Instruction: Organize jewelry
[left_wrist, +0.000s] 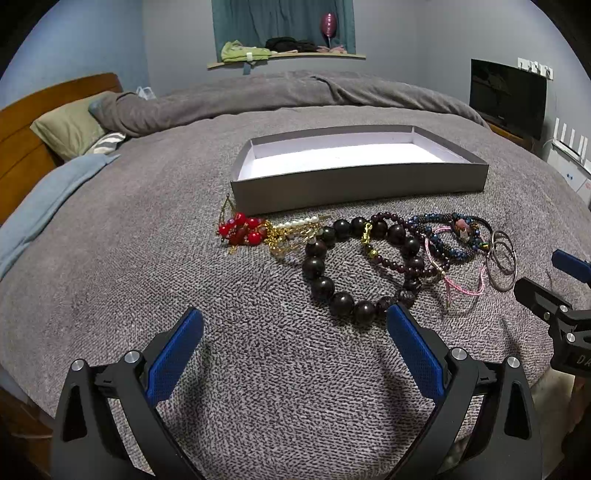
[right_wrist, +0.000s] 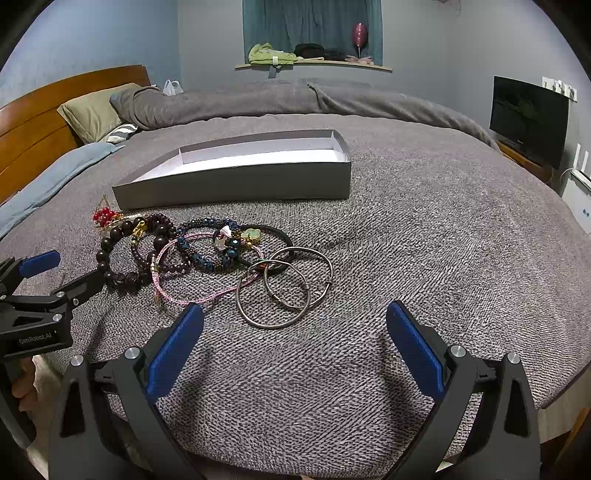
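Jewelry lies in a row on the grey bed blanket (left_wrist: 147, 229), beyond both grippers. Left gripper (left_wrist: 295, 325) fingers spread wide, holding nothing; right gripper (right_wrist: 295, 317) likewise. Nearest: dark bead bracelet (left_wrist: 325, 284) and metal rings (right_wrist: 284, 291). Farther: red bead piece (left_wrist: 242, 230). Behind them, a shallow grey box (left_wrist: 354, 184), white inside.

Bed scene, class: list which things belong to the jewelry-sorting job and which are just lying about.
Job: box; red beads; pearl chain; dark bracelet; blue beads; pink cord; rings; left tool; right tool.

Lying about: pillow; TV; clothes.
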